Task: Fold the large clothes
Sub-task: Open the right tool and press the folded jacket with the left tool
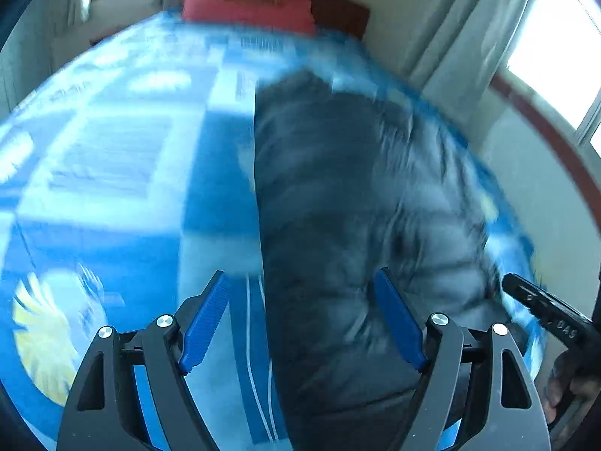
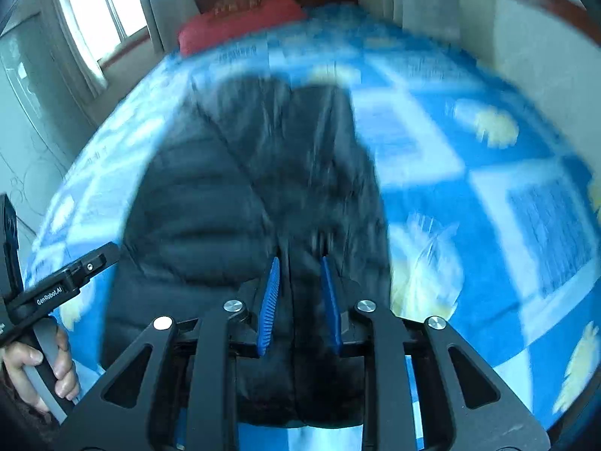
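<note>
Dark puffer jacket (image 2: 255,188) lies lengthwise on blue bedspread (image 2: 469,173), collar toward 12 o'clock; left gripper (image 1: 300,315) wide, empty; right gripper (image 2: 298,300) narrowed, grip uncertain; likely between folds; next: seize hem, fold toward collar.

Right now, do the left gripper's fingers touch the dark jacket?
Cannot tell. In the left wrist view the left gripper stands wide over the dark jacket, but blur hides any gap or contact at its fingers.

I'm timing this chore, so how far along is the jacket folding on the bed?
Partly done: the dark puffer jacket lies on the blue bedspread as a long narrow strip, sides apparently folded in. Neither the left tool nor the right tool visibly grips it. Folding it lengthwise appears left.
</note>
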`<action>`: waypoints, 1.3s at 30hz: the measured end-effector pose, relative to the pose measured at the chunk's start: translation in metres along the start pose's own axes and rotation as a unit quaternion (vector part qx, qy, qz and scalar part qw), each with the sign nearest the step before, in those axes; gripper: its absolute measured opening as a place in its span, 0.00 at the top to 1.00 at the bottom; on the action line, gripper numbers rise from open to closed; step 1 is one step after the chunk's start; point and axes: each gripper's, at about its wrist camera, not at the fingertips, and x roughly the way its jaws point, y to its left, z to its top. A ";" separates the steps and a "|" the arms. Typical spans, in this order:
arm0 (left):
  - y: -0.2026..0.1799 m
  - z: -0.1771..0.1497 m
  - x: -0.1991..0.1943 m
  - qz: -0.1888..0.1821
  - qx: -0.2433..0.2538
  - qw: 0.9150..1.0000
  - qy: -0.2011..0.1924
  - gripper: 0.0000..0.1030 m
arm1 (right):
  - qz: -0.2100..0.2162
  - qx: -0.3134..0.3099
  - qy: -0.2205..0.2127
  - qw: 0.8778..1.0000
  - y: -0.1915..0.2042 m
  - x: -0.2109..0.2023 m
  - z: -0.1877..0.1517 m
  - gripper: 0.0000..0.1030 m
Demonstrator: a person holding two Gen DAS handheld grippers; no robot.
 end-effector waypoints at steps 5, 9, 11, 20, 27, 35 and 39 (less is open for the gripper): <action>-0.009 0.044 0.020 0.009 0.006 0.999 -0.032 0.24 | 0.009 -0.016 -0.054 0.998 0.009 0.029 0.054 0.67; -0.016 0.065 0.050 0.021 0.009 0.999 -0.035 0.24 | -0.002 -0.036 -0.025 0.999 0.004 0.084 0.067 0.67; -0.021 0.067 0.065 0.025 0.017 0.999 -0.027 0.24 | -0.002 -0.028 -0.004 1.000 0.000 0.101 0.063 0.67; -0.015 0.050 0.108 0.031 -0.005 0.999 0.024 0.16 | -0.007 -0.017 0.024 1.000 -0.012 0.146 0.041 0.67; -0.017 0.043 0.123 0.048 -0.005 0.998 0.027 0.14 | 0.006 0.000 0.022 1.000 -0.020 0.163 0.036 0.67; -0.015 0.039 0.134 0.053 -0.005 0.998 0.022 0.13 | 0.014 0.010 0.016 1.000 -0.024 0.172 0.032 0.67; -0.016 0.036 0.135 0.058 -0.003 0.998 0.018 0.13 | 0.015 0.011 0.013 1.000 -0.025 0.173 0.030 0.67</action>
